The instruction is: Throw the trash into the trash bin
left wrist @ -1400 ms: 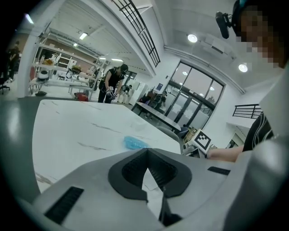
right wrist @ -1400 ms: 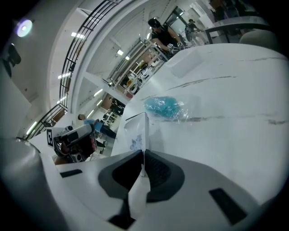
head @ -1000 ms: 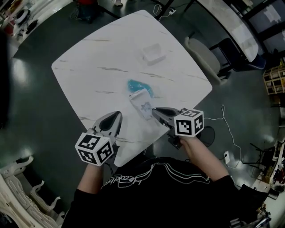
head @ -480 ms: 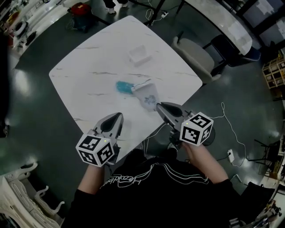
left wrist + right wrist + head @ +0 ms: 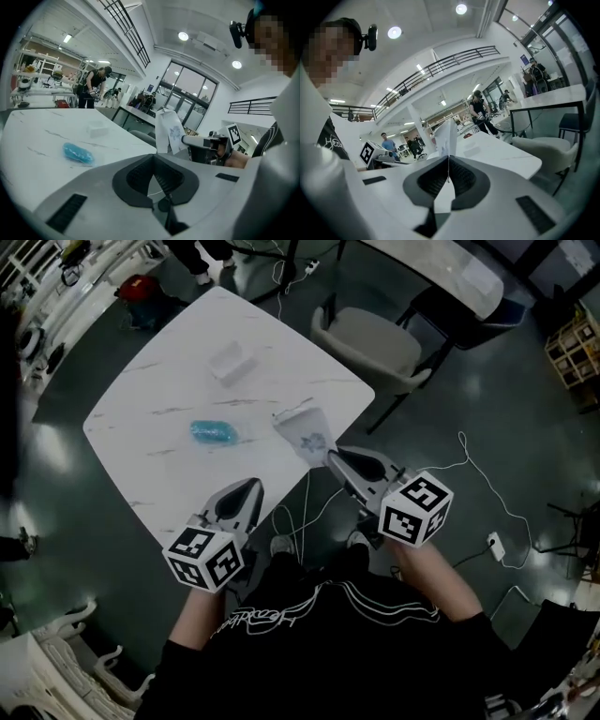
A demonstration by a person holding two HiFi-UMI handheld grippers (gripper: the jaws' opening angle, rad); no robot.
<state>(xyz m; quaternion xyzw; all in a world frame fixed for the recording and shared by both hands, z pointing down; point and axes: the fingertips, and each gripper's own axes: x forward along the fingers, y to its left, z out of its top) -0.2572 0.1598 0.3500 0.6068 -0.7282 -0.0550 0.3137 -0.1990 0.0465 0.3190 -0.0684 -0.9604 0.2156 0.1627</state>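
Note:
My right gripper [image 5: 330,458] is shut on a white printed wrapper [image 5: 305,435], which it holds upright in the air past the near edge of the white marble table [image 5: 150,395]. In the right gripper view the wrapper [image 5: 446,133] stands up out of the closed jaws [image 5: 448,159]. A crumpled blue piece of trash [image 5: 214,433] lies on the table, also in the left gripper view [image 5: 78,153]. My left gripper [image 5: 251,486] is shut and empty, off the table's near edge. No trash bin shows in any view.
A small white box [image 5: 232,362] sits further back on the table. A pale chair [image 5: 366,341] stands at the table's far right side. White cables [image 5: 469,479] run across the dark floor to my right. People stand in the background.
The right gripper has lifted the wrapper off the tabletop and carried it out past the table's edge. Both grippers have drawn back from the table, which has slid up and left in view.

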